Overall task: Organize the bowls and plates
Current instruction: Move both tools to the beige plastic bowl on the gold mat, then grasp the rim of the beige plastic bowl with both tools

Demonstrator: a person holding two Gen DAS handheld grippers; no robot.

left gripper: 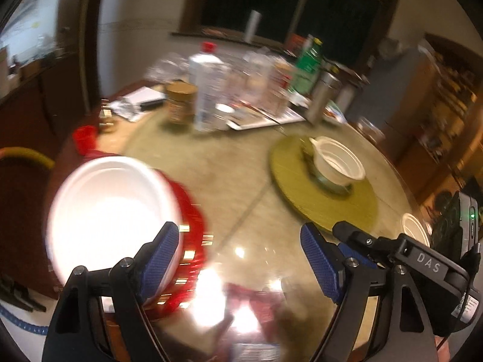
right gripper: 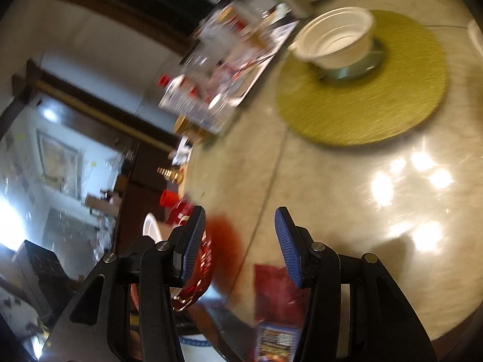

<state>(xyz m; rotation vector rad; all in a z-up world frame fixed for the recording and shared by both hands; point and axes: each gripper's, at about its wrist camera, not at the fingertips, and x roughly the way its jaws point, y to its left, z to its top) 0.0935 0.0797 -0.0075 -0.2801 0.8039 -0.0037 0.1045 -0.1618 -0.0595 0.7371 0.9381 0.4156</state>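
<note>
A white bowl (left gripper: 111,211) sits on a red plate (left gripper: 193,241) at the table's near left; the plate also shows in the right wrist view (right gripper: 199,274). A second white bowl (left gripper: 336,160) rests on a metal dish on a round green mat (left gripper: 320,199); both show in the right wrist view, bowl (right gripper: 335,37) and mat (right gripper: 362,102). My left gripper (left gripper: 238,259) is open and empty, its left finger over the first bowl's rim. My right gripper (right gripper: 238,241) is open and empty above the tabletop; its body shows in the left wrist view (left gripper: 407,253).
The glossy marble table (left gripper: 229,169) holds bottles, jars and a tray (left gripper: 259,117) at the back. A red cup (left gripper: 84,138) stands at the left edge. Another white bowl (left gripper: 415,229) sits at the right edge. A red packet (right gripper: 277,301) lies near me.
</note>
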